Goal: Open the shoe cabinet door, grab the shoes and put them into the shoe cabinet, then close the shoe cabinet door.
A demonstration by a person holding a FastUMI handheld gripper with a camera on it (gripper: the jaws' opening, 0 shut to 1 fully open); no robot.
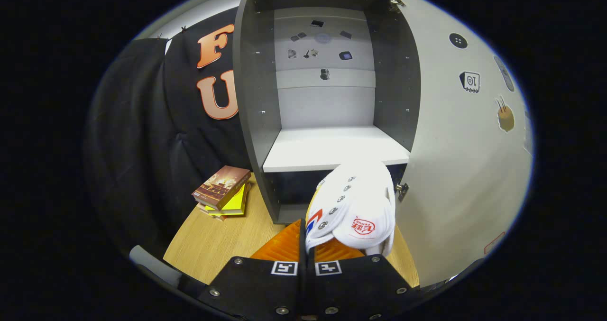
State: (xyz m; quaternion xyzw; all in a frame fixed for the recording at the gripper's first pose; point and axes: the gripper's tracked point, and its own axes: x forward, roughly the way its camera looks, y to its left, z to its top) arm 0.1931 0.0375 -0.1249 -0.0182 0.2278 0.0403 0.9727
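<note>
Gripper (306,238) clamped on white shoe (353,207) | shoe ahead of fingers, before open cabinet (332,150)

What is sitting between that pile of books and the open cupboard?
Nothing: in the gripper view, bare wooden tabletop runs from the books to the shoe cabinet side panel. The gripper is shut on the white shoe.

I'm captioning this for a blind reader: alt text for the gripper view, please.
The gripper, shut on a white shoe, holds it before the open shoe cabinet, just below its white shelf. Books lie on the wooden table beside the cabinet.
</note>
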